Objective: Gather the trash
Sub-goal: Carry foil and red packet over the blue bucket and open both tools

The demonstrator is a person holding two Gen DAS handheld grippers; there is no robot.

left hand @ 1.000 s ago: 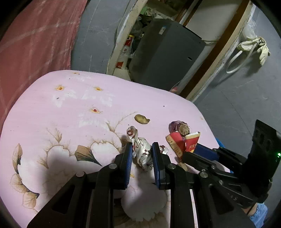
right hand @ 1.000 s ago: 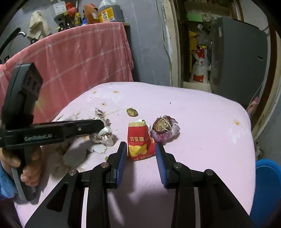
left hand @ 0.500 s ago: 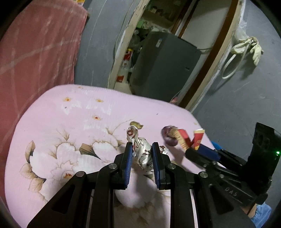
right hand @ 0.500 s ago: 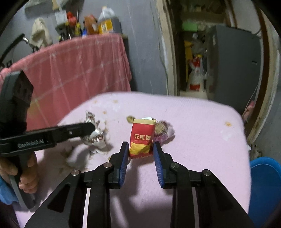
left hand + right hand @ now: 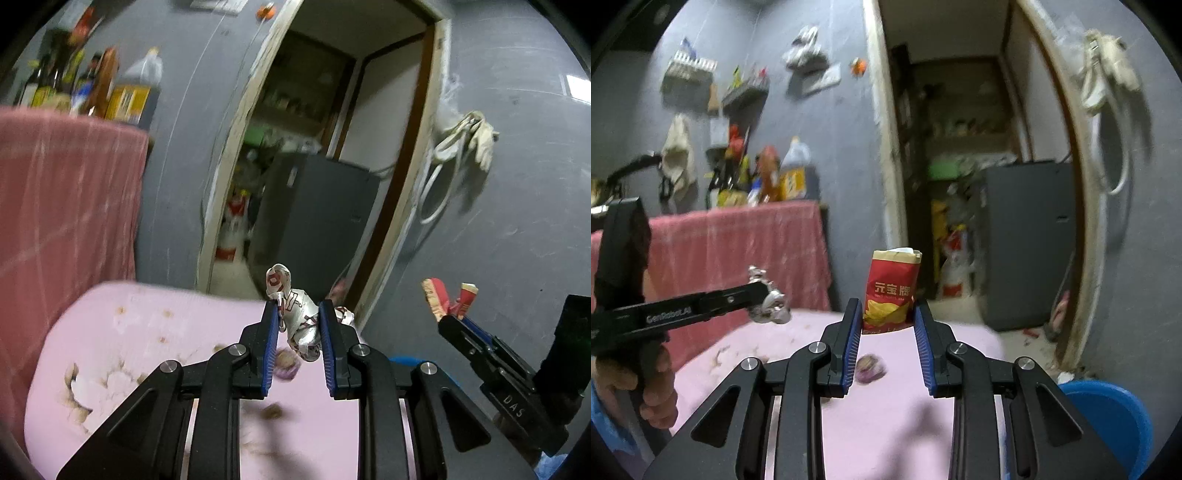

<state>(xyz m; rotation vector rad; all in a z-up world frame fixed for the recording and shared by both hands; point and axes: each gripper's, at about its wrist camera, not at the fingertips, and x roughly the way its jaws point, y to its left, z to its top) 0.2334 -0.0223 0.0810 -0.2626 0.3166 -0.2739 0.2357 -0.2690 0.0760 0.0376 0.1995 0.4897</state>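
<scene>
My left gripper [image 5: 297, 317] is shut on a crumpled silver wrapper [image 5: 297, 314] with red print, held in the air above the pink table [image 5: 147, 332]. In the right wrist view the same wrapper [image 5: 768, 301] shows at the tip of that gripper. My right gripper [image 5: 888, 314] is shut on a red snack packet [image 5: 891, 291], also lifted off the table; the packet [image 5: 448, 299] appears at the right of the left wrist view. A purple onion scrap [image 5: 870, 369] still lies on the table below both grippers.
A blue bin [image 5: 1108, 417] stands on the floor at the right of the table. A pink-clothed counter [image 5: 738, 251] with bottles is behind. An open doorway with a grey cabinet [image 5: 1027, 240] lies ahead. Small brown scraps [image 5: 271, 410] dot the table.
Both grippers have risen off the table and tilted up, carrying the wrapper and the packet. The right jaws closed onto the packet. The onion scrap stayed on the table.
</scene>
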